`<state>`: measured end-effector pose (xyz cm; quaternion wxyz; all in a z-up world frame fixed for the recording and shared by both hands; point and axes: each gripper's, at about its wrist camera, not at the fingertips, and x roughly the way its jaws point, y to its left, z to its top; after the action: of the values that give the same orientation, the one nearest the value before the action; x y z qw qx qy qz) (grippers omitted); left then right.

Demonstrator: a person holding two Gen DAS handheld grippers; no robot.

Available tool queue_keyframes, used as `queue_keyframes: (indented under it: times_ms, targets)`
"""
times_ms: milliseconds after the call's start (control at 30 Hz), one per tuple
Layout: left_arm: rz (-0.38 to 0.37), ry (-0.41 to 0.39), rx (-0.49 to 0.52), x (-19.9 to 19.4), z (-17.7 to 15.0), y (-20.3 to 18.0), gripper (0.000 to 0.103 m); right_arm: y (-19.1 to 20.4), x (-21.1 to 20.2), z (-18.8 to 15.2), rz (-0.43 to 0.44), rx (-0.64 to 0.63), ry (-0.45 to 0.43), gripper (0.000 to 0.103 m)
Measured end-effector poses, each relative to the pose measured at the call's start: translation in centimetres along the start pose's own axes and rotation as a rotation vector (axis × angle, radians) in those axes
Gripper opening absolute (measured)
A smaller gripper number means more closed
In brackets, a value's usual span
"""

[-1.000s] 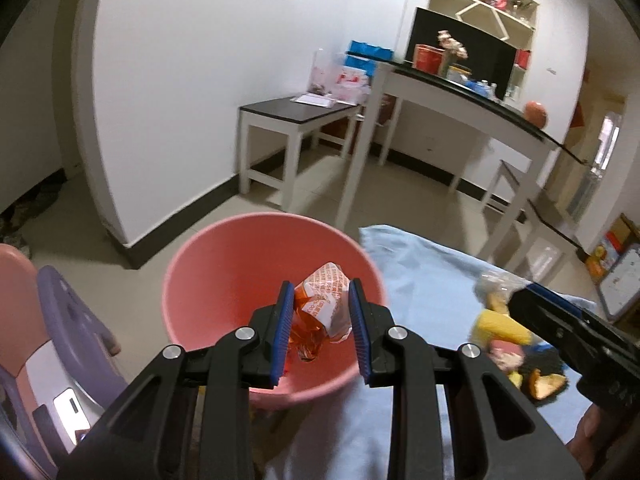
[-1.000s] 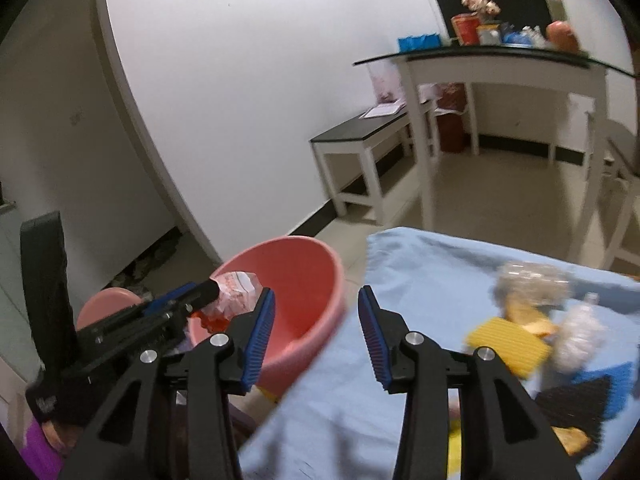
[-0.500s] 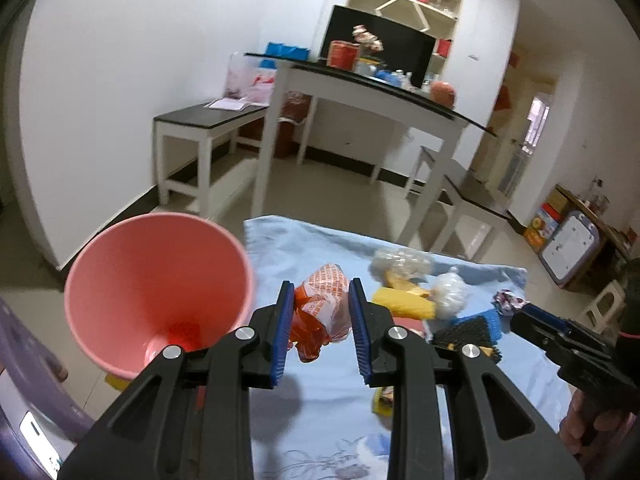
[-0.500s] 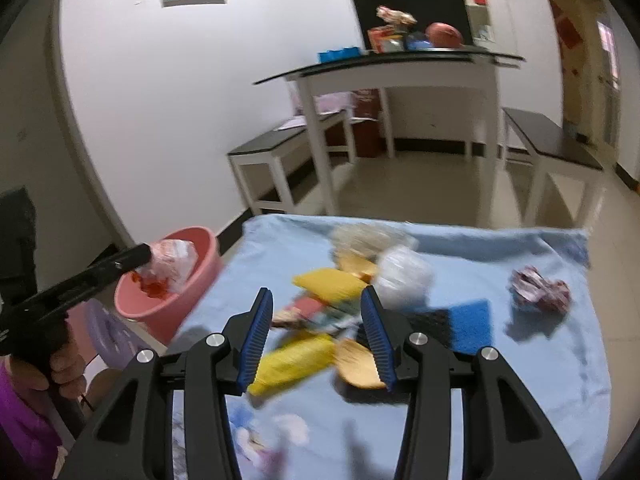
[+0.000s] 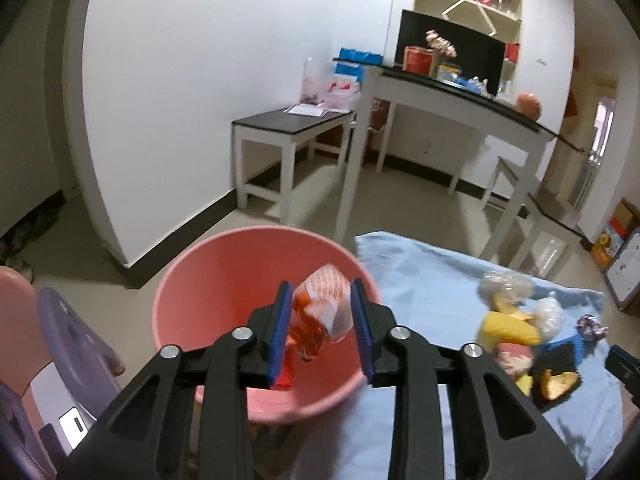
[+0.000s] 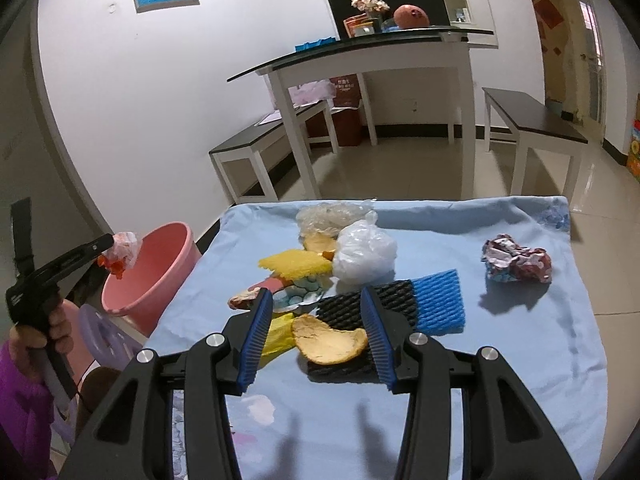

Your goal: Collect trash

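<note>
My left gripper (image 5: 320, 292) hangs over the pink bucket (image 5: 224, 280). A crumpled orange-and-white wrapper (image 5: 324, 308) sits between its blue pads, still touching them while the jaws are opening. The right wrist view shows the same wrapper (image 6: 124, 250) above the bucket (image 6: 160, 264) at the left. My right gripper (image 6: 316, 300) is open over the trash pile on the blue cloth (image 6: 520, 360), with an orange peel (image 6: 328, 344) lying below and between its fingers, untouched. Around it lie black foam netting (image 6: 340, 312), blue foam netting (image 6: 440, 304), a yellow sponge (image 6: 296, 266) and a white plastic bag (image 6: 366, 256).
A crumpled foil wrapper (image 6: 516, 264) lies apart at the right of the cloth. A purple stool (image 5: 68, 340) stands by the bucket. Behind are a low white bench (image 5: 288, 128) and a tall white table (image 5: 460, 92). A person's hand (image 6: 44, 328) holds the left gripper.
The left gripper swung out over the cloth and back over the bucket, and its jaws stand a little wider. The right gripper moved right, from beside the bucket to above the pile.
</note>
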<state>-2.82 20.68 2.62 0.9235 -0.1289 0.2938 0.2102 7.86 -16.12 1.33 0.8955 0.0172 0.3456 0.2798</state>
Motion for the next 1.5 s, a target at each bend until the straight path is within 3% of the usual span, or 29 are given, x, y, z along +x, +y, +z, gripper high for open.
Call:
queue_keyframes:
  times_ms: [233, 367, 567, 700, 867, 1067, 1367, 1433, 1500]
  targets:
    - [-0.023, 0.007, -0.038, 0.4, 0.2, 2.0, 0.047, 0.7, 0.4, 0.0, -0.011, -0.003, 0.010, 0.045]
    - [-0.071, -0.002, -0.037, -0.3, 0.1, 1.7, 0.047, 0.4, 0.1, 0.0, -0.022, 0.002, 0.007, 0.045]
    - [-0.185, -0.001, 0.069, -1.6, -1.2, -2.7, 0.047, -1.0, -0.7, -0.5, -0.043, 0.031, 0.001, 0.045]
    - [-0.300, 0.036, 0.127, -2.1, -2.8, -6.3, 0.047, -2.0, -1.3, -1.2, -0.055, 0.038, -0.003, 0.045]
    - [-0.379, 0.111, 0.177, -1.2, -4.2, -10.4, 0.047, -3.4, -1.7, -2.0, -0.066, 0.062, -0.001, 0.045]
    - [-0.402, 0.191, 0.214, 1.1, -5.6, -13.8, 0.047, -5.0, -1.8, -2.5, -0.059, 0.097, 0.006, 0.045]
    - [-0.401, 0.313, 0.172, 5.7, -6.3, -15.9, 0.047, -5.6, -1.0, -2.5, -0.040, 0.094, 0.026, 0.045]
    - [-0.406, 0.315, 0.185, 5.9, -6.7, -16.3, 0.035, -5.5, -0.6, -2.4, -0.036, 0.090, 0.030, 0.045]
    - [-0.411, 0.299, 0.196, 5.7, -6.9, -16.5, 0.029, -5.3, -0.2, -2.2, -0.031, 0.085, 0.037, 0.045]
